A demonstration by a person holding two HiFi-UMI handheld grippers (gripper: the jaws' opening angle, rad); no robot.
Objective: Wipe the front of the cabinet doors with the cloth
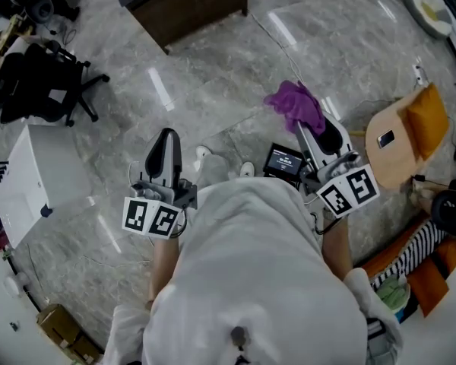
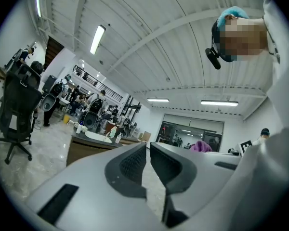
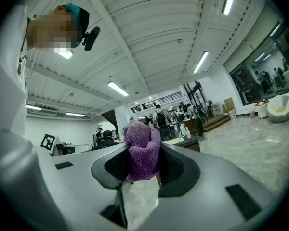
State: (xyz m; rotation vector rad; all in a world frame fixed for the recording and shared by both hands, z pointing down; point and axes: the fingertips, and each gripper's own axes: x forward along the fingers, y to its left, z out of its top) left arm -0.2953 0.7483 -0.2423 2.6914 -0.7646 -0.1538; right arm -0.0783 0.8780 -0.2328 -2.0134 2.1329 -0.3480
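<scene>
A purple cloth (image 1: 295,105) hangs bunched from the tips of my right gripper (image 1: 308,126), which is shut on it. In the right gripper view the cloth (image 3: 142,148) fills the gap between the jaws of the right gripper (image 3: 143,163). My left gripper (image 1: 166,137) is held up beside it, shut with nothing in it; in its own view the left gripper (image 2: 148,153) shows only a thin slit between the pads. The dark brown cabinet (image 1: 186,6) stands a few steps ahead on the marble floor, also seen as the cabinet (image 2: 89,148) and the cabinet (image 3: 189,141). Both grippers are well away from it.
A black office chair (image 1: 38,82) and a white box (image 1: 34,181) are at the left. A chair with an orange cushion (image 1: 406,131) is at the right. A small black device with a lit screen (image 1: 283,160) sits by my right gripper. Other people and chairs stand far off.
</scene>
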